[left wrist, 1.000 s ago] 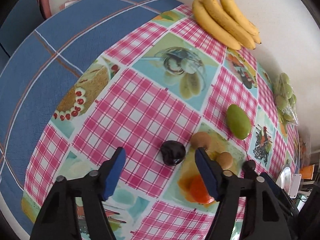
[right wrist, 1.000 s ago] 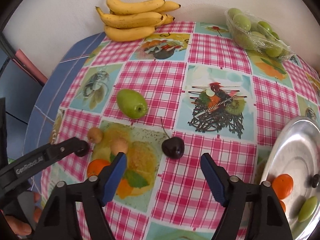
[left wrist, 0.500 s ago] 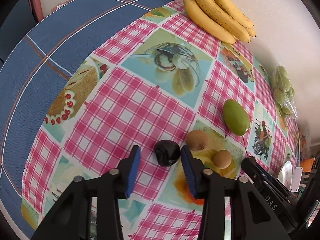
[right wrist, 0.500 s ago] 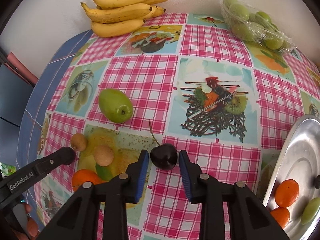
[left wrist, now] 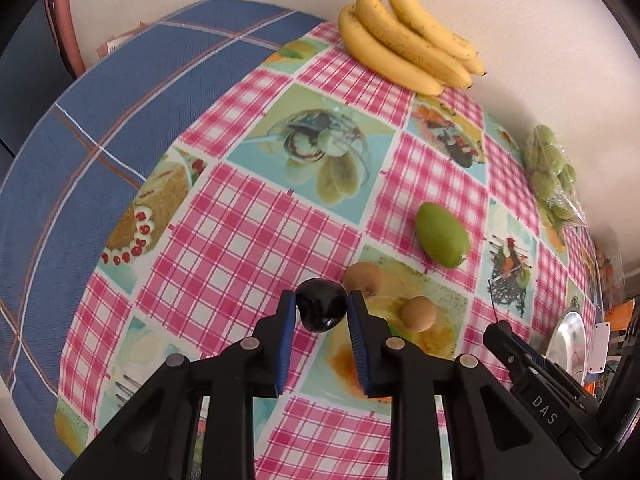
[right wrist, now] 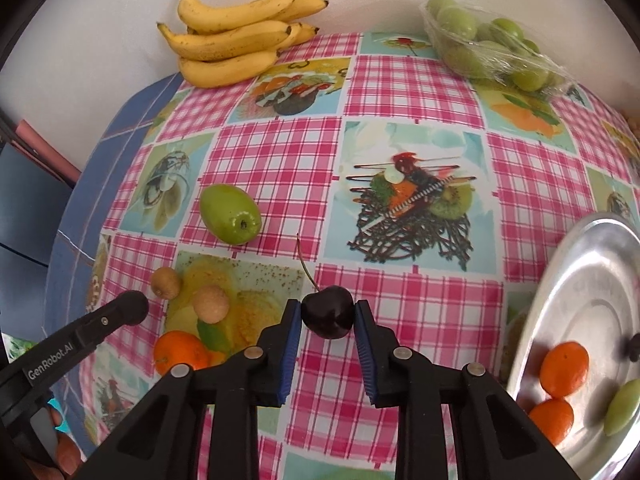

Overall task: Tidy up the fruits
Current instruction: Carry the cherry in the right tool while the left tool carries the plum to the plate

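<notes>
My left gripper (left wrist: 321, 304) has a dark stemless cherry (left wrist: 321, 312) between its blue pads, which press on both its sides as the jaws finish closing. My right gripper (right wrist: 327, 310) is closing likewise, its pads tight on a second dark cherry (right wrist: 328, 314) whose stem points up and away. Both cherries sit low over the pink checked tablecloth (right wrist: 276, 160). A green fruit (right wrist: 230, 220), two small brown fruits (right wrist: 165, 282) (right wrist: 210, 304) and a mandarin (right wrist: 180, 352) lie loose to the left. The metal tray (right wrist: 592, 280) at the right holds two mandarins and a green fruit.
Bananas (right wrist: 236, 40) lie against the back wall, and a wrapped pack of green fruit (right wrist: 492, 48) sits at the back right. The left gripper's finger (right wrist: 132, 308) reaches in from the lower left of the right wrist view. A blue cloth (left wrist: 100, 120) covers the table's left part.
Both grippers went from wide open to closed, each onto its own dark cherry. The left one also shifted, so the table appears lower and farther in its view.
</notes>
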Demonstrator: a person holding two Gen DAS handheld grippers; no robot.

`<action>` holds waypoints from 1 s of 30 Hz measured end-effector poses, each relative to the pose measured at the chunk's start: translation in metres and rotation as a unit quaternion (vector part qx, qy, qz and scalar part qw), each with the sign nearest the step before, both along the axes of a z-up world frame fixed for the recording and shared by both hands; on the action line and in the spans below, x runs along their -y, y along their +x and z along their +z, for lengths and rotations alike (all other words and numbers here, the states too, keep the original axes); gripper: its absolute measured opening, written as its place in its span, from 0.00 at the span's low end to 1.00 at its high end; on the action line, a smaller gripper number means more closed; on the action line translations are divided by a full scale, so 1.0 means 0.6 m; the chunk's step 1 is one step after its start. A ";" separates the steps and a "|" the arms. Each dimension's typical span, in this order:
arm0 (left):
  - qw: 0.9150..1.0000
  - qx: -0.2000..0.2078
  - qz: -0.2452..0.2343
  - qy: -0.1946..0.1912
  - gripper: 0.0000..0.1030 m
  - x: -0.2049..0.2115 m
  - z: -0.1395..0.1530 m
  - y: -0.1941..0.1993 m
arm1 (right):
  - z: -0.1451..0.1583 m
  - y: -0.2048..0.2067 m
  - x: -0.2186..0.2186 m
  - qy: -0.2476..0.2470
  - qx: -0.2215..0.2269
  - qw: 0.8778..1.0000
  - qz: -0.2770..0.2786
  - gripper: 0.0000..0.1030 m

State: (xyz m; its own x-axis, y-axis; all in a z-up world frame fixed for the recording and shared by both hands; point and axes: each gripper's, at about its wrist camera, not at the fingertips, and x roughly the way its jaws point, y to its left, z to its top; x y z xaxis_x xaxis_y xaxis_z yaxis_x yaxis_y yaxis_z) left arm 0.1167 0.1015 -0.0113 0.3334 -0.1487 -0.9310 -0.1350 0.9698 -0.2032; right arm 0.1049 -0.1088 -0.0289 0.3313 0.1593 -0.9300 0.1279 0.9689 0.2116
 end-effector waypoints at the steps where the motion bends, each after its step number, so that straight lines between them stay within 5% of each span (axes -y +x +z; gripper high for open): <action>1: 1.000 0.003 -0.002 0.002 0.26 0.004 0.005 -0.002 | 0.004 -0.006 0.004 0.002 0.000 1.000 -0.003 0.28; 30: 0.995 0.044 -0.082 0.044 0.26 0.171 0.074 -0.082 | 0.095 -0.142 0.094 0.012 0.020 0.998 -0.057 0.28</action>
